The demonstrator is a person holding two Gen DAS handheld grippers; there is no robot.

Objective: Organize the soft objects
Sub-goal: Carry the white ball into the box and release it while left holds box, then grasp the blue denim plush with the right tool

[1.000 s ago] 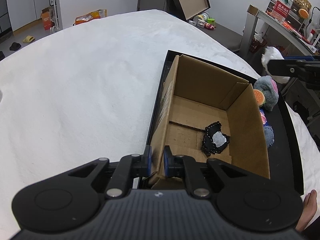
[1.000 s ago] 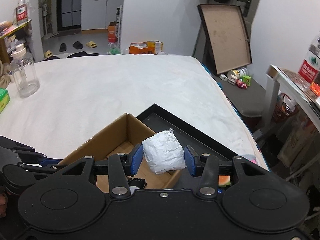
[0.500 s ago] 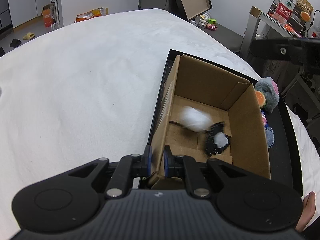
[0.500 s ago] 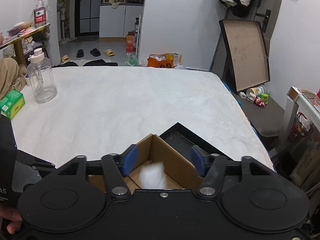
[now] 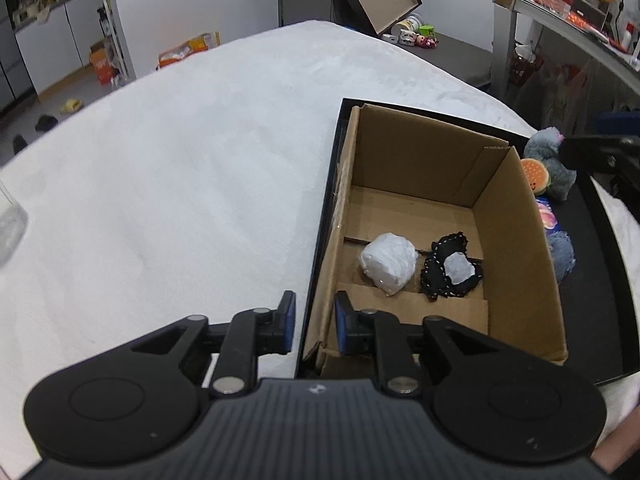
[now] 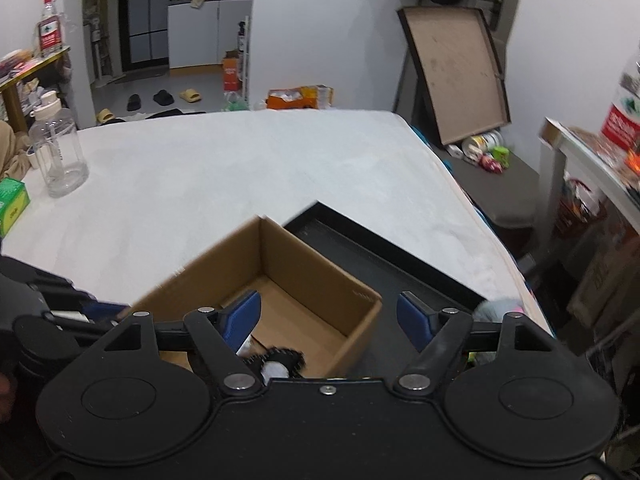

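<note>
An open cardboard box (image 5: 420,160) stands in a black tray (image 5: 592,280) on the white surface. On the box floor lie a white wrapped bundle (image 5: 387,262) and a black lace-edged piece (image 5: 450,270) with a white patch. My left gripper (image 5: 314,320) straddles the box's left wall; its jaws are opening and the pads stand off the cardboard. My right gripper (image 6: 328,316) hovers over the box (image 6: 304,264) with its jaws opening and nothing between them. A grey plush (image 5: 554,168), a burger toy (image 5: 536,176) and a blue fuzzy piece (image 5: 562,254) lie in the tray beside the box.
A clear water bottle (image 6: 60,156) and a green carton (image 6: 12,200) stand at the surface's far left. A brown board (image 6: 456,72) leans on the wall behind. A cluttered shelf (image 6: 592,152) runs along the right side.
The white bundle left my right gripper and dropped into the box beside the black piece. The right jaws spread wider. The left jaws came off the box wall.
</note>
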